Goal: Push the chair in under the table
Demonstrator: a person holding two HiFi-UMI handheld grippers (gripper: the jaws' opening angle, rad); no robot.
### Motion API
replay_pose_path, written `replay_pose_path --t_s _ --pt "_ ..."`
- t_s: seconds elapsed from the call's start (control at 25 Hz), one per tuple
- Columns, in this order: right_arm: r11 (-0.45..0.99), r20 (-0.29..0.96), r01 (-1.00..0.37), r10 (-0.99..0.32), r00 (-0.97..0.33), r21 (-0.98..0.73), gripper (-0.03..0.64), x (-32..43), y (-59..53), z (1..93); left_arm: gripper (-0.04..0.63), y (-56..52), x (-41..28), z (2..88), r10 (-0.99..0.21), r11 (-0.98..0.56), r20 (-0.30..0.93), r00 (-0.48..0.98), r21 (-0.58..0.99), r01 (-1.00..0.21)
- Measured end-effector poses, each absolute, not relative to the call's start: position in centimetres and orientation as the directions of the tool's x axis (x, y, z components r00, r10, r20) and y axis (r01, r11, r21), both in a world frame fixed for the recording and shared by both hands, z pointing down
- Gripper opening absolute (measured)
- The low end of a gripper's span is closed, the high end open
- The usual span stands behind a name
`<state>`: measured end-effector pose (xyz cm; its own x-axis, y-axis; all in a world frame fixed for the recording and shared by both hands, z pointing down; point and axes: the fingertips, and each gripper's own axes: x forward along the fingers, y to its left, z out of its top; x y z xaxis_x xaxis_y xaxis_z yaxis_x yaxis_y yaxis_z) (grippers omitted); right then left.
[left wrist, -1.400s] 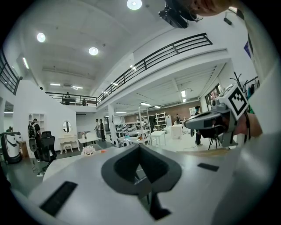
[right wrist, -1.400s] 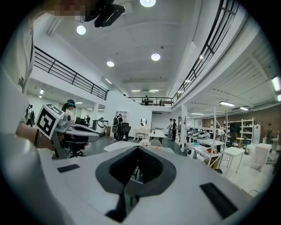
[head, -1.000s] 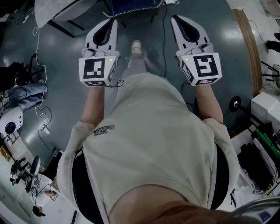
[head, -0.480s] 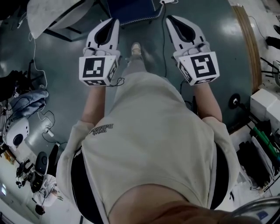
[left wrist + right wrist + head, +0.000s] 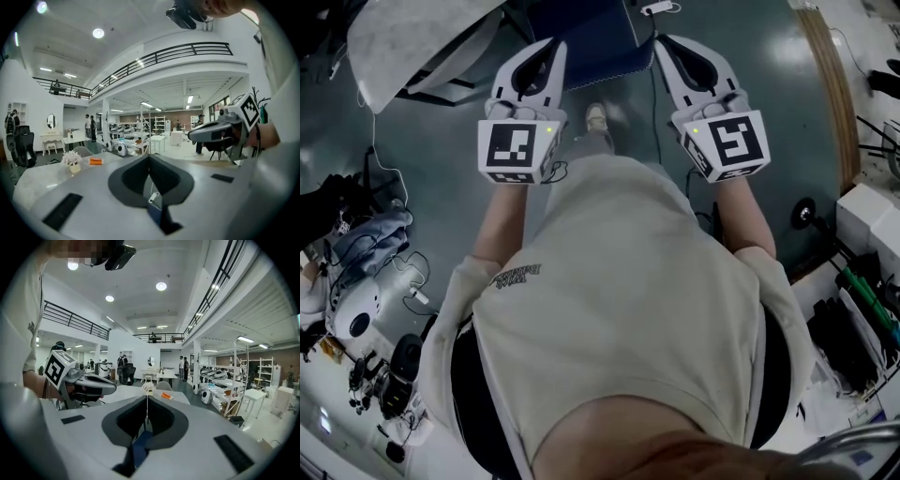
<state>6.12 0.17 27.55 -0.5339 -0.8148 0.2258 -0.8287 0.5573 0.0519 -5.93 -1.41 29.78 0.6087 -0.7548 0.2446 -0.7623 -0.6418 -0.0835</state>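
Head view, looking steeply down past a pale shirt: both arms are stretched out ahead over the dark floor (image 5: 441, 178). The left gripper (image 5: 555, 47) and right gripper (image 5: 661, 42) run side by side. Between their tips, right at the top edge, sits the blue seat of the chair (image 5: 586, 28). The tips lie just at the seat's near corners. Touching or a whisker short? That can't be told from up here. A shoe (image 5: 596, 116) shows on the floor just below the seat. The pale tabletop (image 5: 403, 37) fills the upper left corner, just beside the chair.

Over to the left gripper view: the jaws are pressed together with nothing between them, and the blue seat shows low down behind them. Beyond lies the tabletop, carrying a small pot of white flowers (image 5: 72, 159) and an orange item (image 5: 95, 161).

Right gripper view, same story: jaws fully together and empty, with the blue of the chair peeking out below. The flowers stand dead ahead on the tabletop.
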Motion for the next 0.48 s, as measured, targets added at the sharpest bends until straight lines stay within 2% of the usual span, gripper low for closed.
replay_pose_path --t_s 0.48 --pt "0.565 0.269 -0.822 -0.805 -0.53 0.07 0.009 4.5 -6.6 28.1 0.009 -7.4 -7.2 30.6 -0.728 -0.668 0.272 0.63 -0.073 -0.74"
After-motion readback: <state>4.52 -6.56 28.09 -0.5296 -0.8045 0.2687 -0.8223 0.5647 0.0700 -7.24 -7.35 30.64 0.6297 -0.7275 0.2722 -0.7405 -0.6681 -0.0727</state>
